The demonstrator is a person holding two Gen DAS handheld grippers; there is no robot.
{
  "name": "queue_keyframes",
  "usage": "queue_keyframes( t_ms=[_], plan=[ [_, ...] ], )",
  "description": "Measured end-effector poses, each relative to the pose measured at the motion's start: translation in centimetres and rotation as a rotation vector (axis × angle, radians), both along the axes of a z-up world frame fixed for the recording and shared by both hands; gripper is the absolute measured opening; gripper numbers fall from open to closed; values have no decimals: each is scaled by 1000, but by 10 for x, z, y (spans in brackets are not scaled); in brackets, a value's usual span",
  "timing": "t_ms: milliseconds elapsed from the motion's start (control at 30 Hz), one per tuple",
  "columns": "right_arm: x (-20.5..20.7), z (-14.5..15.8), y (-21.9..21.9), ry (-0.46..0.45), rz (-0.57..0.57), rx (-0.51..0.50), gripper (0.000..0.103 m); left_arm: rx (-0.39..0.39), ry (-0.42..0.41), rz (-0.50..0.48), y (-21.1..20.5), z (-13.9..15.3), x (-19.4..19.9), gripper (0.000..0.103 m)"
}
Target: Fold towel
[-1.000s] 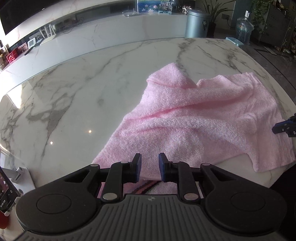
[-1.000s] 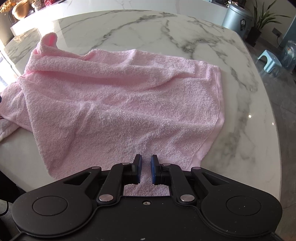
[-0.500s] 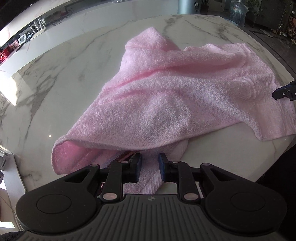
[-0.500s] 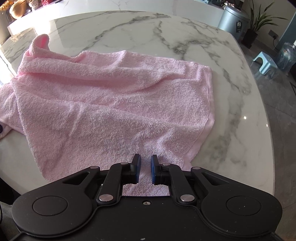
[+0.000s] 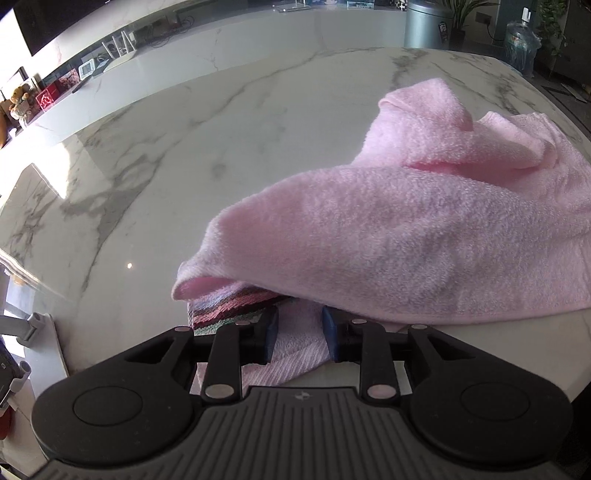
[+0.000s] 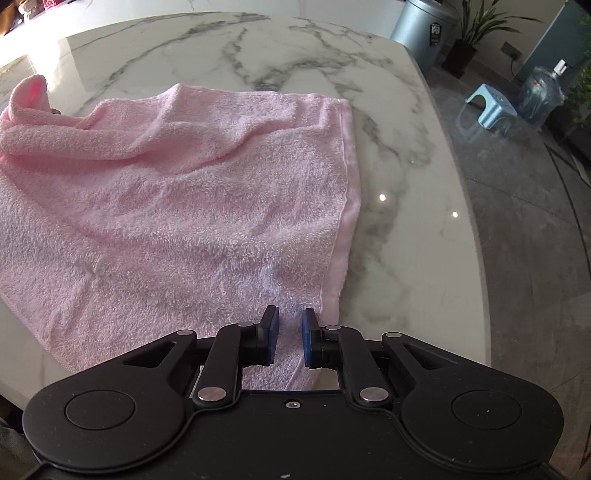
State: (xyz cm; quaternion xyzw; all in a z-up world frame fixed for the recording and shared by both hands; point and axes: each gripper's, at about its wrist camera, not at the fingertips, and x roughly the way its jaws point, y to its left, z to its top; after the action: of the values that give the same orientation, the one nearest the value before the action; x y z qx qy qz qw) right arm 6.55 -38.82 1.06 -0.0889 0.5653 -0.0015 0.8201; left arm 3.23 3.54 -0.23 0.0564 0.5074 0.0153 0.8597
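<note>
Pink towel (image 5: 424,236) on marble table (image 5: 184,155): left gripper (image 5: 300,334) opening around its corner; right gripper (image 6: 290,341) clamps its near edge.

One pink towel (image 5: 424,229) lies on one marble table (image 5: 155,192), and it is the only cloth on that table, with one striped band (image 5: 236,306) showing at its near edge. Two grippers are in view: the left gripper (image 5: 300,334) at the table's near edge and the right gripper (image 6: 290,339) likewise, each with two blue pads. Beyond the table's far side stands one grey metal bin (image 6: 424,27). Right of the table, on the floor, sit one light-blue step stool (image 6: 487,107) and one water jug (image 6: 543,92). One potted plant (image 6: 476,26) stands by the bin.
</note>
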Motion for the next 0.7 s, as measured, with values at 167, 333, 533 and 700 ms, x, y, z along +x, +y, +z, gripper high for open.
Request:
queue_keyframes(
  t_ms=[167, 333, 533, 700],
  plan=[
    [1, -1, -10, -1, -23, -19, 9, 11, -2, 66, 16, 0, 8, 27],
    [1, -4, -12, -4, -44, -82, 9, 52, -11, 116, 22, 1, 12, 27],
    [3, -4, -22, 7, -74, -89, 9, 65, 2, 123, 21, 3, 11, 24],
    [4, -4, -12, 17, -56, -84, 9, 11, 8, 93, 21, 13, 6, 24]
  ],
)
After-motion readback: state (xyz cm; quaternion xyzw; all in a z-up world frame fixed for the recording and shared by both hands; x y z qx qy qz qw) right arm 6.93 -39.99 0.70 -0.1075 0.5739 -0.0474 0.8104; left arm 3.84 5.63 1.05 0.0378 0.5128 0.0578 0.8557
